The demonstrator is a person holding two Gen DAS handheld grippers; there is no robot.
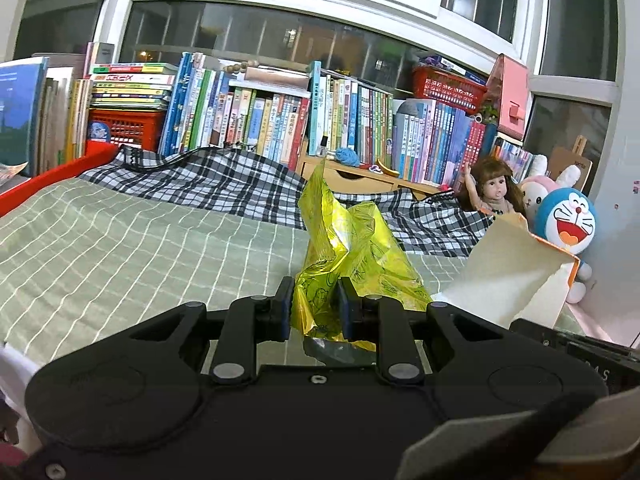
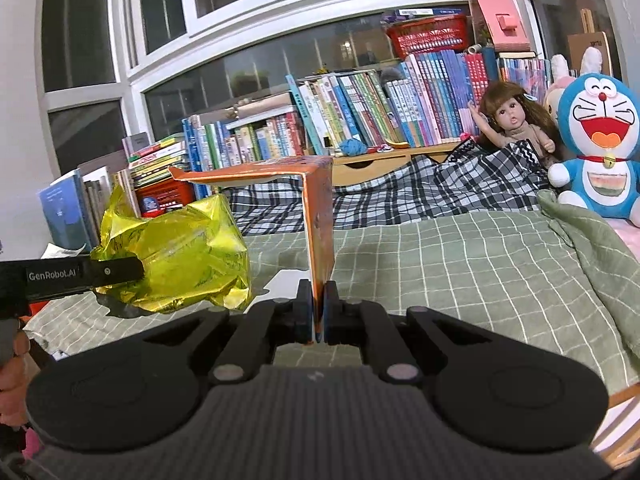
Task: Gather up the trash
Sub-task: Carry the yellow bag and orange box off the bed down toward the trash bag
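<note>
Clearly, a crinkly yellow wrapper (image 1: 352,248) is pinched above the bed (image 1: 120,240) by the left gripper (image 1: 314,308); light and slippery, it is best gripped low. Stiff folded cardboard (image 2: 318,236) is clamped by the right gripper (image 2: 317,312).

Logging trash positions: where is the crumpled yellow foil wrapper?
Crumpled yellow foil wrapper is clamped in the left tongs above the green checked bedspread, left of the orange cardboard piece.

Green checked bedspread (image 1: 120,240) lies flat and bare ahead and to the left: open passage; crumpled plaid blanket (image 1: 224,184) banks up along the far edge; row of books (image 1: 280,120) walls off behind it; doll (image 2: 516,120) and blue plush (image 2: 600,140) block the right corner.
</note>
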